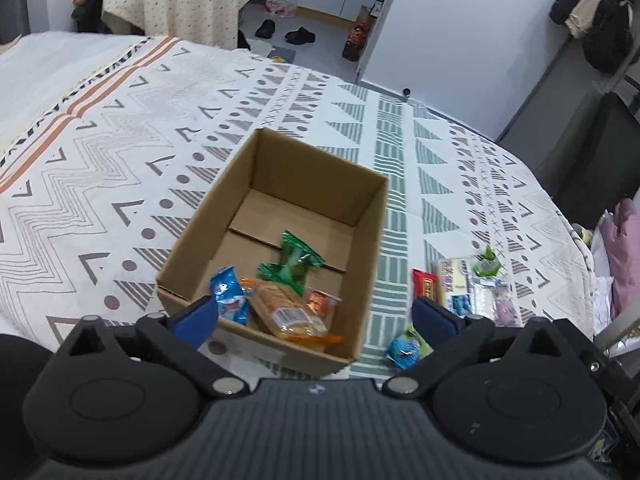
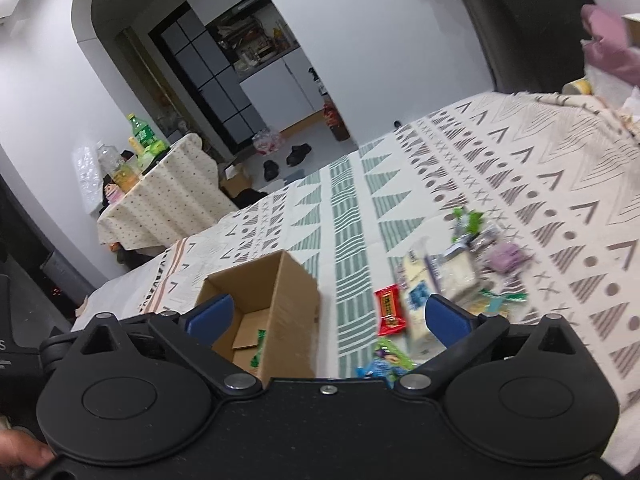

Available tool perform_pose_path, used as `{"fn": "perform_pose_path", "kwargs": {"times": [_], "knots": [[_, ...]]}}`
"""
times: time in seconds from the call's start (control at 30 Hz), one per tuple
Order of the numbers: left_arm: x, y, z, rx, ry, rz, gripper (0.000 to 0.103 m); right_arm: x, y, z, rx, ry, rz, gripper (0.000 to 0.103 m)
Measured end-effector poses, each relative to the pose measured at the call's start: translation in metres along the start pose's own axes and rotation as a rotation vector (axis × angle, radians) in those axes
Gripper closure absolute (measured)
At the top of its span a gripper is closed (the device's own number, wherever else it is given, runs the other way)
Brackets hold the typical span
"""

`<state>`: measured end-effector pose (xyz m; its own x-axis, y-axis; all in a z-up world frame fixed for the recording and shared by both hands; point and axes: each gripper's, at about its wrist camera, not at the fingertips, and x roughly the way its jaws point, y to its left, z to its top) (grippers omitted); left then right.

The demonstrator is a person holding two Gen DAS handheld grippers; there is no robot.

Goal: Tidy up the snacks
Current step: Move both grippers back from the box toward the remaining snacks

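An open cardboard box (image 1: 372, 216) (image 2: 296, 280) stands on the patterned bedspread. Inside lie a green wrapper (image 1: 294, 260), a blue packet (image 1: 228, 294) and an orange-trimmed clear pack of crackers (image 1: 290, 314). Right of the box a loose pile holds a red bar (image 1: 424, 282) (image 2: 390, 310), a pale yellow pack (image 1: 452, 280) (image 2: 436, 276), a purple packet (image 2: 506, 256) and a blue-green sweet (image 1: 404, 346) (image 2: 384, 362). My left gripper (image 1: 314, 316) hovers open over the box's near end. My right gripper (image 2: 328, 318) is open above the gap between box and pile, holding nothing.
The bedspread (image 1: 120, 152) stretches wide to the left and far side. A cloth-covered side table with bottles (image 2: 160, 196) stands beyond the bed, shoes (image 2: 298, 154) lie on the floor. A pink garment (image 2: 612, 44) lies at the right. A hand (image 2: 20, 456) shows low left.
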<state>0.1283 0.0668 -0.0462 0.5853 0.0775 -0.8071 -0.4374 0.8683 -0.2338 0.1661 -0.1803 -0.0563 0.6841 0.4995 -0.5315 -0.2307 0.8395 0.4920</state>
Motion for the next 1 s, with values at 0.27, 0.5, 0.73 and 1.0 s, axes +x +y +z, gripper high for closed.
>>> {"fn": "perform_pose_path", "kwargs": {"times": [0.27, 0.5, 0.73, 1.0], "knots": [[-0.015, -0.025, -0.012, 0.035, -0.033, -0.022, 0.000, -0.023, -0.028, -0.001, 0.011, -0.021, -0.066, 0.000], [-0.023, -0.043, -0.025, 0.054, -0.037, -0.042, 0.000, -0.038, -0.050, -0.005, 0.033, -0.026, -0.082, 0.000], [-0.025, -0.060, -0.037, 0.086, -0.026, -0.056, 0.000, -0.048, -0.071, -0.008, 0.050, -0.027, -0.089, 0.000], [-0.021, -0.075, -0.050, 0.111, -0.005, -0.034, 0.000, -0.054, -0.096, -0.013, 0.041, -0.022, -0.103, 0.000]]}}
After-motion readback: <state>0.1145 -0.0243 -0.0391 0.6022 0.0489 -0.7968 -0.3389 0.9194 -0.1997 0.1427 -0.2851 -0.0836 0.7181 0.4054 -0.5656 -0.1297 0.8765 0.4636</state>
